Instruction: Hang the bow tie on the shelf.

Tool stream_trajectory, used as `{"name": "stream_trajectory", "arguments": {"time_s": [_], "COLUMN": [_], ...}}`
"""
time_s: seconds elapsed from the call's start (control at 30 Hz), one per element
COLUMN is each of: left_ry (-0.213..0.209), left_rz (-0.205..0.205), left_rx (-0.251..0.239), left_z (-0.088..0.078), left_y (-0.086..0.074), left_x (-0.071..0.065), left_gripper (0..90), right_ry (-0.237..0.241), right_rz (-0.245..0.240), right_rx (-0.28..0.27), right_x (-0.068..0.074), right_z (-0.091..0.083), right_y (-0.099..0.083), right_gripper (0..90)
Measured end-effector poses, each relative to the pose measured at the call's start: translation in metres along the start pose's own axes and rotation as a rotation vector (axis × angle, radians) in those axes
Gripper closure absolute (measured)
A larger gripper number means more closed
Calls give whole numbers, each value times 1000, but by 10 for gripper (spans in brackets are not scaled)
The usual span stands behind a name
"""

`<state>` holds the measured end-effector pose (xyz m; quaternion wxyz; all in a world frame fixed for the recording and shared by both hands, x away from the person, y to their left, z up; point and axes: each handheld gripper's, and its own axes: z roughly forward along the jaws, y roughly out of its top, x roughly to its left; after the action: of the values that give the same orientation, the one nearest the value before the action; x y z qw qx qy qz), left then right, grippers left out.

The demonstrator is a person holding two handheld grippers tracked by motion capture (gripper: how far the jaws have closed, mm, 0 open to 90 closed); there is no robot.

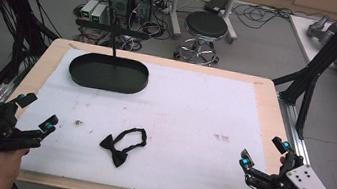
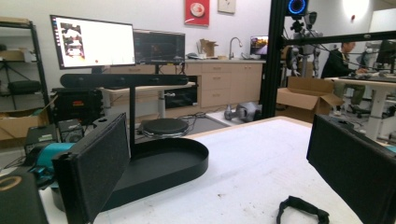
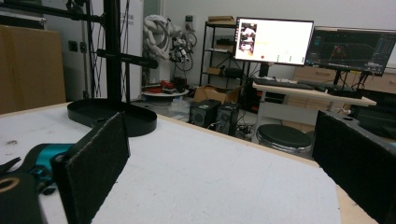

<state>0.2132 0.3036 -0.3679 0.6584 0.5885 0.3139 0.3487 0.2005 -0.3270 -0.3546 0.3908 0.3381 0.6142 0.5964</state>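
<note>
A black bow tie with its looped strap lies flat on the white mat, near the front middle of the table. My left gripper rests at the table's front left, open and empty, aimed toward the far side. In the left gripper view its two black jaws stand wide apart around the gripper's centre, and the bow tie strap lies low between them, nearer the right jaw. My right gripper sits at the front right, also open with nothing between its jaws.
A black oval tray with a thin camera stand rising from it sits at the mat's back left; the tray lies ahead of the left gripper, and it appears far off. A stool and computers stand beyond the table.
</note>
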Motion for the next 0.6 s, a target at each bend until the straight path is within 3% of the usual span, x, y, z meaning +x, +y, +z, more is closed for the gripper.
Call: {"name": "stream_trajectory", "arguments": {"time_s": [0.33,0.6], "left_ry": [-82,-151], "left_rz": [-10,-4], "left_rx": [1,57], "left_z": [2,14], "left_y": [1,-5], "left_x": [-3,-13], "left_gripper": [66,65], "right_ry": [2,5], "right_rz": [7,13], "right_rx": [-1,-2], "right_x": [-1,-2], "right_z": [-2,-2], "right_y": [1,0], "right_gripper": [37,37]}}
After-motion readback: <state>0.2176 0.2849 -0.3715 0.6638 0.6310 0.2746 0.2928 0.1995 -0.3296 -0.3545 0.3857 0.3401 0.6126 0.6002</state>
